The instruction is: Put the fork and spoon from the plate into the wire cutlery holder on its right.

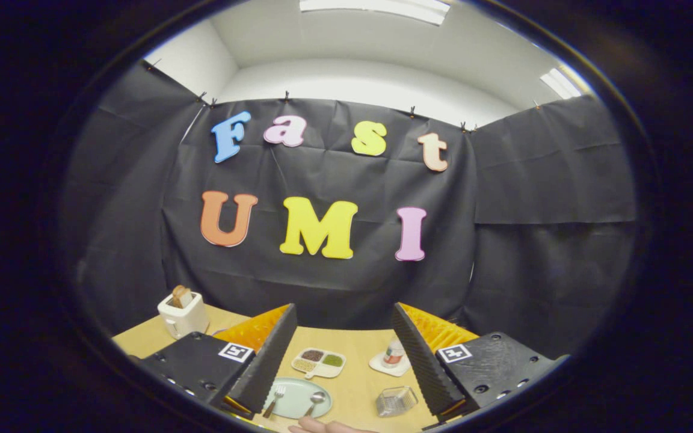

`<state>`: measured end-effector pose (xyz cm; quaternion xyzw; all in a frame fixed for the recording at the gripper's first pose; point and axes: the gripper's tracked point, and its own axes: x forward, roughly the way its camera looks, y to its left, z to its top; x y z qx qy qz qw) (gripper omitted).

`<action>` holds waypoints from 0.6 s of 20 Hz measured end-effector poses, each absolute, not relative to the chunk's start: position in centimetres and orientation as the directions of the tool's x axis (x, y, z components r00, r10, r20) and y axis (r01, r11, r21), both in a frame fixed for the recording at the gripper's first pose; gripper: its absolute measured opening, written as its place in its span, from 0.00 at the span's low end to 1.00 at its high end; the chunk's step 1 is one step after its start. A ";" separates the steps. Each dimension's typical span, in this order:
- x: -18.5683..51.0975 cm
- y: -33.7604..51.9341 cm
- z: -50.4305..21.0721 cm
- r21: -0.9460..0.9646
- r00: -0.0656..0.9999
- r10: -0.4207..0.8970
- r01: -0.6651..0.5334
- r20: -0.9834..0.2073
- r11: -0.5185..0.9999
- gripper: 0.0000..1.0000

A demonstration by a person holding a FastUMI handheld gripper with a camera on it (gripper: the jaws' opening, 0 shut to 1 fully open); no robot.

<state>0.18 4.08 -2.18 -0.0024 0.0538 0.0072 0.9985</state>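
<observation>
Down on the wooden table (358, 361), seen from the gripper view, the pale green plate (298, 398) serves as the landmark. On it lie the fork (275, 400), toward the plate's left side, and the spoon (314, 402), toward its right side, the two side by side with handles pointing back toward the camera and a small gap between them. To the right of the plate, apart from it, stands the wire cutlery holder (397, 400), a clear-looking wire basket with nothing visible inside it.

Beyond the plate, farther across the table, sits a small divided dish (319, 362) with compartments holding dark, green and pale contents. To the right of that dish and beyond the holder, a small jar (393, 353) stands upright on a white coaster (382, 365). Well off to the left of the plate, near the table's far left corner, a white toaster (183, 315) holds a slice of bread (181, 295) that sticks up out of its slot.

The gripper (339, 394) hangs above the table with its fingers (268, 361) spread wide apart and holding nothing; the plate shows in the gap between them, near the left finger, and the holder lies just inside the right finger. Nearer than the plate, a person's hand (322, 426) rests at the table's near edge.
</observation>
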 end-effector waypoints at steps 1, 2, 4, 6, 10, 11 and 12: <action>0.5 4.0 -2.8 0.005 0.992 0.022 -0.022 -0.125 1.000 0.95; 0.7 4.0 -3.1 0.009 0.989 0.031 -0.030 -0.141 1.000 0.95; 1.4 3.5 -3.7 0.000 0.986 0.039 -0.039 -0.164 0.999 0.95; 2.2 3.7 -3.9 -0.001 0.983 0.060 -0.061 -0.174 0.998 0.95; 3.2 4.4 -4.4 0.021 0.980 0.100 -0.098 -0.174 0.995 0.95; 3.3 4.9 -5.2 0.029 0.975 0.115 -0.112 -0.189 0.993 0.95; 3.3 5.2 -6.2 0.035 0.969 0.126 -0.121 -0.210 0.992 0.95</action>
